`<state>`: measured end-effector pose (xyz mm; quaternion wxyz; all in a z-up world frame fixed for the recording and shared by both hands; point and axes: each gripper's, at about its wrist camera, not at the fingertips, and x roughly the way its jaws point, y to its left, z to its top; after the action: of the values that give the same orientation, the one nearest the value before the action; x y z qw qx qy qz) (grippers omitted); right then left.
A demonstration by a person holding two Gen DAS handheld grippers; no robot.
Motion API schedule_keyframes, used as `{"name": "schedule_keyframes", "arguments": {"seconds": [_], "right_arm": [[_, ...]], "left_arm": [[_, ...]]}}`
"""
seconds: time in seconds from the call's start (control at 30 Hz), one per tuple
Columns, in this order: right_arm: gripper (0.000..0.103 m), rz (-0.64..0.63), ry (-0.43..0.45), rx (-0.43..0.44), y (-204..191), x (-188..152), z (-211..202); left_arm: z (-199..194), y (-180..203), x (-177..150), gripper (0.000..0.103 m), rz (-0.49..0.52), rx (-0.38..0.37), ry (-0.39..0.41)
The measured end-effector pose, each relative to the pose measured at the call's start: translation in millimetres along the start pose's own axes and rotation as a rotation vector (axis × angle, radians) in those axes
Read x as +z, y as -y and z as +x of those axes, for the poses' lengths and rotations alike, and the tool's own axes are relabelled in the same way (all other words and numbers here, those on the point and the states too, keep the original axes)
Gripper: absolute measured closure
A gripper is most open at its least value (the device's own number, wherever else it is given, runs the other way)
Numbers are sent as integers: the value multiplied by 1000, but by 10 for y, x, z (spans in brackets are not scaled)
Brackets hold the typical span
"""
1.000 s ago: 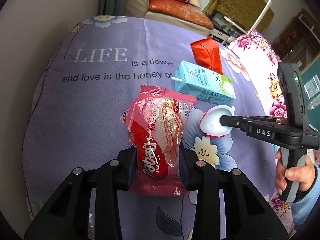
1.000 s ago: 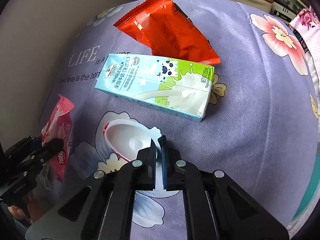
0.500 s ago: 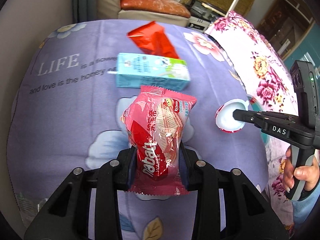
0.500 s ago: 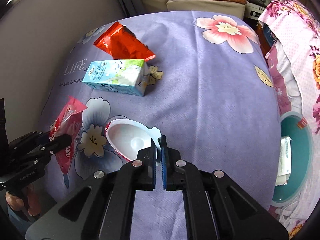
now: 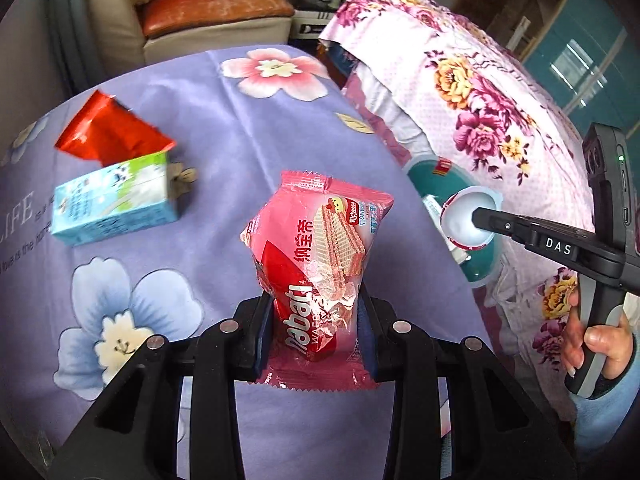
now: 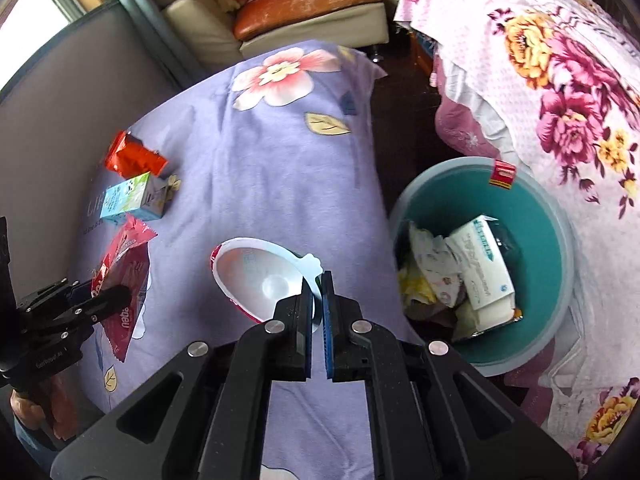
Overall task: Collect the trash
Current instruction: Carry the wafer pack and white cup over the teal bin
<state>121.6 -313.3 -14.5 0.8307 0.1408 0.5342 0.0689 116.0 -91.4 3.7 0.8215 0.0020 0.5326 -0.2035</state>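
- Left wrist view: the left claw (image 5: 316, 320) is closed part-way on the lower half of a pink wafer packet (image 5: 316, 256), whose long axis runs upright, straight out from between the jaws.
- In the same view the right claw (image 5: 476, 216) reaches in from the right edge, pinching the rim of a white plastic cup (image 5: 466, 220). The cup hangs directly in front of a teal bin (image 5: 436, 184) that stands off the right edge of the table (image 5: 248, 120), so the right hand looks the nearer of the two to the drop.
- A milk carton (image 5: 116, 200) and a red wrapper (image 5: 108, 134) lie on the table at far left, well apart from both claws and blurred.
- The bin is mostly hidden behind the cup and claw here.
- Right wrist view: the right claw (image 6: 318, 296) is shut tight on the cup's (image 6: 264, 276) thin rim tab; the cup opens towards the camera.
- The bin (image 6: 560, 248) lies to the right and just beyond the fingertips, already holding tissue packs and paper.
- At the left edge the left claw (image 6: 116, 294) holds the packet (image 6: 124, 280) over the table (image 6: 280, 152), farther from the bin. The carton's (image 6: 132, 200) print is too small to read.
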Motion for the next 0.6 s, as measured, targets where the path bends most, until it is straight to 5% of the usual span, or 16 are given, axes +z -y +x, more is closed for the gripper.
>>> {"name": "schedule_keyframes", "arguments": {"seconds": [0.6], "right_arm": [[99, 153, 58, -70, 1466, 47, -401]], "left_arm": [[913, 1408, 633, 67, 174, -59, -84]]}}
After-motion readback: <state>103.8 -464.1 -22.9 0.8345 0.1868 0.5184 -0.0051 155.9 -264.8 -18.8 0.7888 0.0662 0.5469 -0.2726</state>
